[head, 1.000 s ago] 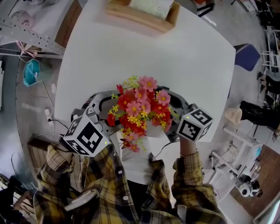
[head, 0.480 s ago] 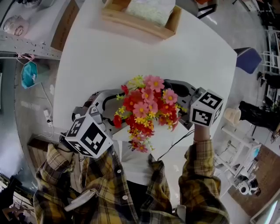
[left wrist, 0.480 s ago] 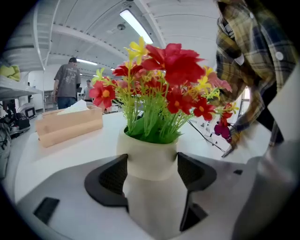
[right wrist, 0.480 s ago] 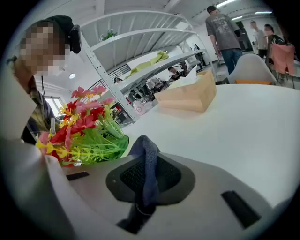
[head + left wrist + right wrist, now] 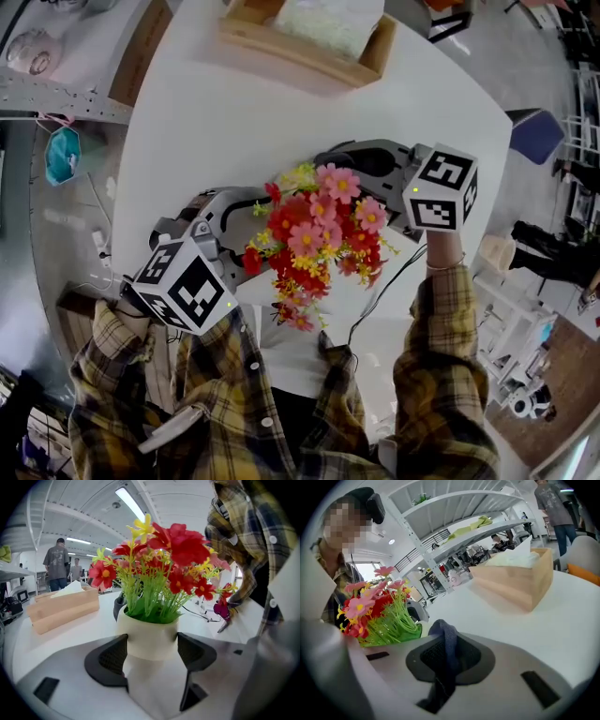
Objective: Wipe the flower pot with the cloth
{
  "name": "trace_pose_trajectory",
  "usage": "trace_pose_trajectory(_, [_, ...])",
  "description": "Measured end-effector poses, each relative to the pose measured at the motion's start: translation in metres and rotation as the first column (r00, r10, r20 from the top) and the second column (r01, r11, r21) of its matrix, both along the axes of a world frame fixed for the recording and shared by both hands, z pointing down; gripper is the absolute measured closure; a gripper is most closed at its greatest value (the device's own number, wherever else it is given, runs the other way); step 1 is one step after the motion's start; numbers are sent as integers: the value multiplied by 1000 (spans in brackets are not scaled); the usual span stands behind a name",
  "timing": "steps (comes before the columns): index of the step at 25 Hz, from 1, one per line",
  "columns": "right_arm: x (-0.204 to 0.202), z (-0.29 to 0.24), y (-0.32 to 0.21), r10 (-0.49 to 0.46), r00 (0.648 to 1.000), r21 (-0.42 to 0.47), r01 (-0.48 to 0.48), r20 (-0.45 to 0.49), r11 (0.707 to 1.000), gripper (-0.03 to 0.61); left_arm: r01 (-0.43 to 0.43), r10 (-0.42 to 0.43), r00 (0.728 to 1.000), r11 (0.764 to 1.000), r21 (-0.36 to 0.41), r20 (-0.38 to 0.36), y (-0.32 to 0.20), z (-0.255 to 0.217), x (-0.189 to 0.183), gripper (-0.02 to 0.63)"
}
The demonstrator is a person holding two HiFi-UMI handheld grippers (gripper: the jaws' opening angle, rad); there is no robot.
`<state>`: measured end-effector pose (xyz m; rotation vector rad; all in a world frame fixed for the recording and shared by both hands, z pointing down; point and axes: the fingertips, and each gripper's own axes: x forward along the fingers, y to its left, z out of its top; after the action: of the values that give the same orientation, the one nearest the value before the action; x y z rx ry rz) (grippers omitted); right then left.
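The right gripper [image 5: 449, 660], clamped tight on the dark cloth [image 5: 444, 632], has swung from the person's side of the flower pot [image 5: 148, 637] round to its far side. The left gripper [image 5: 150, 663] clasps the pot between its jaws, so a wiping pass around the pot seems under way.

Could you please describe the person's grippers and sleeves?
The left gripper and right gripper have grey shells, black textured fingers and white cubes with black square markers. The sleeves are yellow-and-brown plaid. A black cable trails from the right one.

White table [image 5: 234, 141] bears a flower pot [image 5: 147, 639] and wooden tissue box [image 5: 300, 56].
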<state>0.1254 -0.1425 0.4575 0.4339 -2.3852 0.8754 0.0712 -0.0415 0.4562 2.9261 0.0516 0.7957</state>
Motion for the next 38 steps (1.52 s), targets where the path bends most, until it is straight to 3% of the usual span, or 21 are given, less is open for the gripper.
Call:
trace_pose_trajectory(4, [4, 0, -2, 16, 1000, -8, -16, -2, 1000, 563, -65, 65, 998, 998, 7, 8, -5, 0, 1, 268])
trace_pose_trajectory(9, [21, -3, 3, 165, 986, 5, -165, 22, 986, 563, -121, 121, 993, 993, 14, 18, -7, -1, 7, 268])
trace_pose_trajectory(16, [32, -3, 19, 351, 936, 30, -352, 35, 936, 562, 14, -14, 1000, 999, -29, 10, 4, 1, -11, 268])
trace_pose_trajectory(20, [39, -3, 33, 474, 880, 38, -475, 35, 879, 563, 125, -125, 992, 990, -58, 1, 20, 0, -30, 268])
trace_pose_trajectory(24, [41, -4, 55, 580, 814, 40, -581, 45, 813, 561, 255, -257, 966, 963, -90, -17, 42, 0, -40, 268])
trace_pose_trajectory(30, [28, -5, 98, 695, 715, 8, -697, 69, 717, 563, 451, -458, 888, 887, -102, -54, 53, -10, -50, 265])
trace_pose_trajectory(33, [15, -5, 119, 726, 681, -48, -725, 97, 687, 562, 480, -490, 868, 869, -118, -82, 57, -11, -50, 240])
trace_pose_trajectory(38, [-4, -3, 142, 749, 651, -89, -745, 120, 661, 561, 516, -527, 843, 849, -114, -110, 49, -14, -53, 218])
